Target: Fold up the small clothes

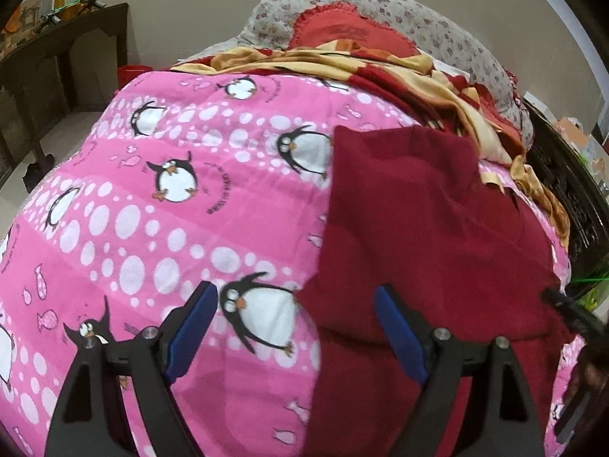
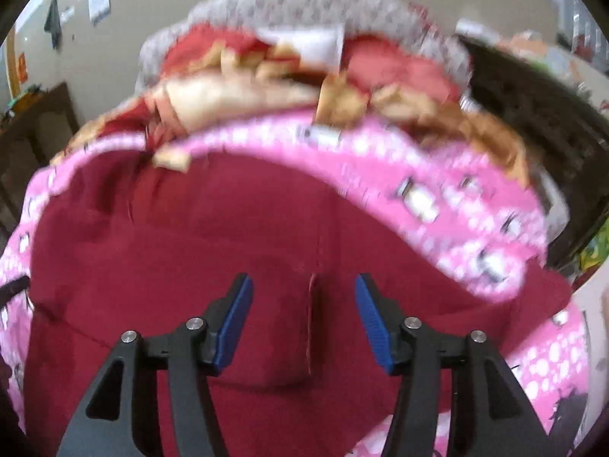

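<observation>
A dark red garment (image 1: 418, 236) lies spread on the pink penguin-print bedspread (image 1: 171, 198). My left gripper (image 1: 295, 323) is open, hovering over the garment's left edge, one pad above the bedspread, the other above the red cloth. In the right wrist view the same garment (image 2: 190, 243) fills the middle, with a seam flap (image 2: 314, 320) between the pads. My right gripper (image 2: 302, 316) is open above the garment and holds nothing. The right wrist view is motion-blurred. The right gripper's dark tip (image 1: 571, 310) shows at the right edge of the left wrist view.
A red and yellow blanket (image 1: 380, 64) is bunched at the head of the bed, with a red cushion (image 1: 350, 30) and floral pillows (image 1: 437, 19) behind. A dark wooden cabinet (image 1: 57, 61) stands left. A dark carved bed frame (image 1: 571, 198) runs along the right.
</observation>
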Tool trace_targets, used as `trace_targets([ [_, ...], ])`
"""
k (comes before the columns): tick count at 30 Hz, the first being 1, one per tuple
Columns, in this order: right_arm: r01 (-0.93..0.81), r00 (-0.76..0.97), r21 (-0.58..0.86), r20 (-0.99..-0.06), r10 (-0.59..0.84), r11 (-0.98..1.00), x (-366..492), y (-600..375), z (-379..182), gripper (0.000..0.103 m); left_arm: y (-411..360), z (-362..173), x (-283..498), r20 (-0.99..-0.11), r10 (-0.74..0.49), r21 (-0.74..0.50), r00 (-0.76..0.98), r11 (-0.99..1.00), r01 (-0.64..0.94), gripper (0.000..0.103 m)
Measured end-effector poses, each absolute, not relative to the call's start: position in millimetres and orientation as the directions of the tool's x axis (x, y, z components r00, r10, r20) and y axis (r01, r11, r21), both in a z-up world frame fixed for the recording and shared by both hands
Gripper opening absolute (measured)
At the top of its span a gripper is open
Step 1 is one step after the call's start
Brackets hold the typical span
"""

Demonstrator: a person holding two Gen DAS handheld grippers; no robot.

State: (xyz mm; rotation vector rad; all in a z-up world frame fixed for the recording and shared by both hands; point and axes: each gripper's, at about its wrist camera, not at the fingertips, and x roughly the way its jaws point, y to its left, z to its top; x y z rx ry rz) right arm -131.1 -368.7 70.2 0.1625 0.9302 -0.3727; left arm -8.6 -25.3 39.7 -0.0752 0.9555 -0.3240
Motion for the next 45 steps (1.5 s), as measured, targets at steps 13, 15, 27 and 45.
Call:
trace_targets([
  [13, 0.456, 0.52, -0.044, -0.797, -0.306, 0.889, -139, -390, 79, 0.014, -57, 35, 2, -0.807, -0.294, -0.157, 0.513, 0.943, 0.293, 0.087],
  [15, 0.48, 0.558, -0.061, -0.748, -0.358, 0.875, -152, -385, 93, 0.02, -56, 44, 4, -0.779, -0.308, -0.171, 0.546, 0.942, 0.289, 0.088],
  [27, 0.399, 0.605, 0.022, -0.758, -0.245, 0.917, -107, -373, 69, 0.024, -83, 27, 71, -0.813, -0.238, -0.113, 0.531, 0.96, 0.257, 0.089],
  [45, 0.408, 0.564, -0.063, -0.767, -0.306, 0.911, -151, -358, 78, 0.026, -76, 39, 45, -0.804, -0.233, -0.088, 0.547, 0.957, 0.278, 0.094],
])
